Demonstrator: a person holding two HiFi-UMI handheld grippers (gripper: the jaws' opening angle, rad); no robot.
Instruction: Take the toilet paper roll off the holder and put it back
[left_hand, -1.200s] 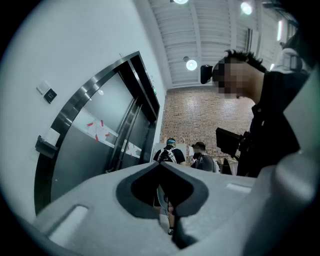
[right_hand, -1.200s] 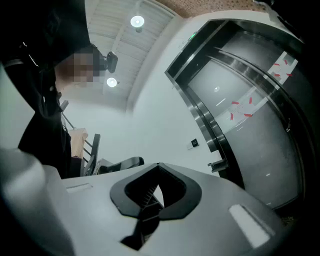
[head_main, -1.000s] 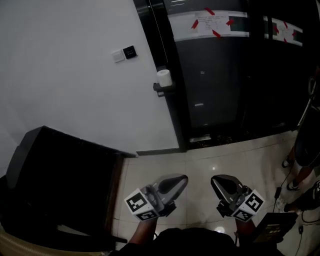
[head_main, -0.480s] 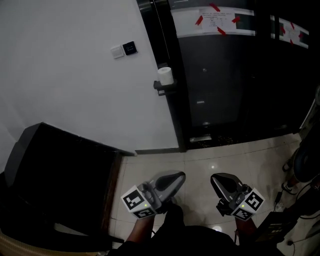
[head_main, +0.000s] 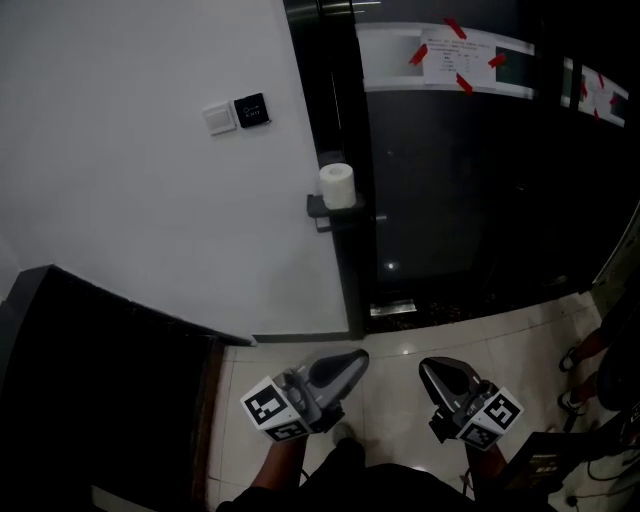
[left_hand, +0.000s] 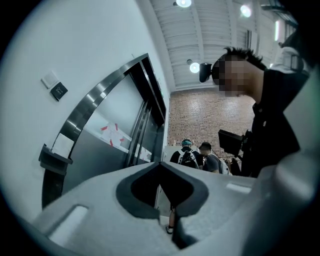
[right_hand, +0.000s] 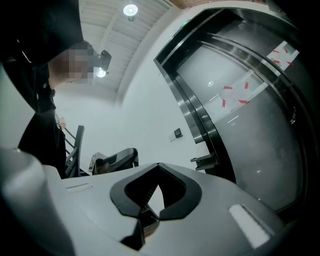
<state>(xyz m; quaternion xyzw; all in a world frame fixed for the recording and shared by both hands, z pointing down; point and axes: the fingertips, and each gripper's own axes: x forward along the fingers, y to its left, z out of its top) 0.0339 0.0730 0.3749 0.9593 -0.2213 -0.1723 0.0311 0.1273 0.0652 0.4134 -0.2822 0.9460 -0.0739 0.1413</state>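
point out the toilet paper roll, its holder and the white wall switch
toilet paper roll (head_main: 338, 186), head view, its white side
holder (head_main: 335, 217), head view, dark front edge
wall switch (head_main: 219, 119), head view, plate centre

- Left gripper (head_main: 352, 360): smooth grey moulded shell, tapering to a rounded tip.
- Right gripper (head_main: 428, 368): matching grey shell, same tapered form.
- Pads (right_hand: 117, 199): black ribbed lining inside the jaws, framing a diamond-shaped notch.
- Marker cubes (head_main: 270, 410): white faces printed with black square patterns, one per gripper.
- Clothing (head_main: 390, 485): dark garment.
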